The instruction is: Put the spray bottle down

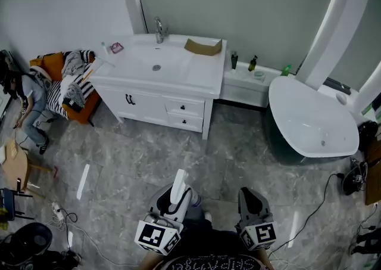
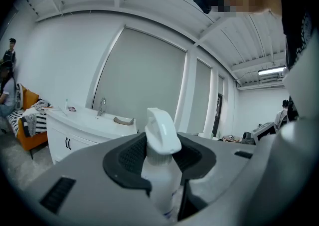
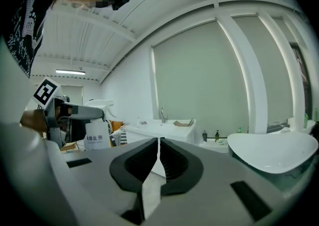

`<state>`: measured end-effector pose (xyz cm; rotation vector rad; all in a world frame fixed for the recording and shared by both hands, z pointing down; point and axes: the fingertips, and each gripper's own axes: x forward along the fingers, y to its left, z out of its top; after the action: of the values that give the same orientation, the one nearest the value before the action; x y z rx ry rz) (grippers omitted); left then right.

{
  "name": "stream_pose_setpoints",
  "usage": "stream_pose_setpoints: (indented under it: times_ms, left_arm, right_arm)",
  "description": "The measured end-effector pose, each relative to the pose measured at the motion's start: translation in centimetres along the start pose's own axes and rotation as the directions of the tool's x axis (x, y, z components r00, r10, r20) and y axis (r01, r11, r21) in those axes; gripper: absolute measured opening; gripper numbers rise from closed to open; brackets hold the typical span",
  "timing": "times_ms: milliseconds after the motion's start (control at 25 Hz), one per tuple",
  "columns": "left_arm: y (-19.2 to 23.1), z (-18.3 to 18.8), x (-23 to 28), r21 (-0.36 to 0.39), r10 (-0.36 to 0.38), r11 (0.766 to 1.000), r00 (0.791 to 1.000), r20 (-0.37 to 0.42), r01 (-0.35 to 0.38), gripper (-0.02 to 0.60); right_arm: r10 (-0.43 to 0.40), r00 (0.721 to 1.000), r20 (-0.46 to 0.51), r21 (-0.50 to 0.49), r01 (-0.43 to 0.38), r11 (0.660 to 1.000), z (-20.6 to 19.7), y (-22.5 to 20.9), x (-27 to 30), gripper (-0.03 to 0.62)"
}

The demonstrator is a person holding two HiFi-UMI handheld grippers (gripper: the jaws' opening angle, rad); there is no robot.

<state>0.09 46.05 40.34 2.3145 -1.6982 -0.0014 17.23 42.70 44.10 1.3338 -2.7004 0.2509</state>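
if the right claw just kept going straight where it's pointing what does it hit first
Nothing close: the shut, empty right claw looks over bare floor at the white sink vanity, centred in its view. Probably the vanity's front first, though depth is hard to judge.

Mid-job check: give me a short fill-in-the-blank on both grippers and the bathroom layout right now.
The left gripper is shut on a spray bottle whose colour is ____.
The right gripper has its jaws ____, with nothing between them.
In the head view, the bathtub stands to the ____ of the sink cabinet.
Missing words: white; shut; right.
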Motion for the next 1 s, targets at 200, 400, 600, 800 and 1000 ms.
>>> stream_pose_setpoints:
  times_ms: [200, 400, 600, 800, 1000]
  left_arm:
    - [3.4, 1.5, 2.5, 0.008, -0.035, 0.999, 0.999, -0.006, 0.035, 0.15]
    - [6.4, 3.8, 5.1, 0.069, -0.059, 0.996, 0.998, -0.022, 0.06, 0.15]
    - [9.1, 5.2, 7.3, 0.042, -0.071, 0.997, 0.997, 0.006, 0.071, 0.15]
    - [10.3, 5.0, 8.6, 0.06, -0.084, 0.995, 0.996, -0.017, 0.085, 0.15]
    - [11.7, 4.6, 9.8, 0.035, -0.077, 0.996, 0.996, -0.033, 0.078, 0.15]
  right_arm:
    - [0.002, 1.0, 0.003, -0.005, -0.002, 1.0, 1.4, 0.7, 4.6, 0.028]
    - [0.027, 0.999, -0.02, 0.003, -0.027, 1.0, 2.5, 2.0, 8.5, 0.028]
    - [0.004, 1.0, -0.024, -0.006, -0.005, 1.0, 2.6, 1.6, 11.5, 0.028]
    - [-0.017, 1.0, -0.015, 0.015, 0.017, 1.0, 2.1, 1.3, 13.2, 0.028]
    - [-0.017, 0.999, -0.033, 0.017, 0.017, 1.0, 1.8, 0.9, 15.1, 0.028]
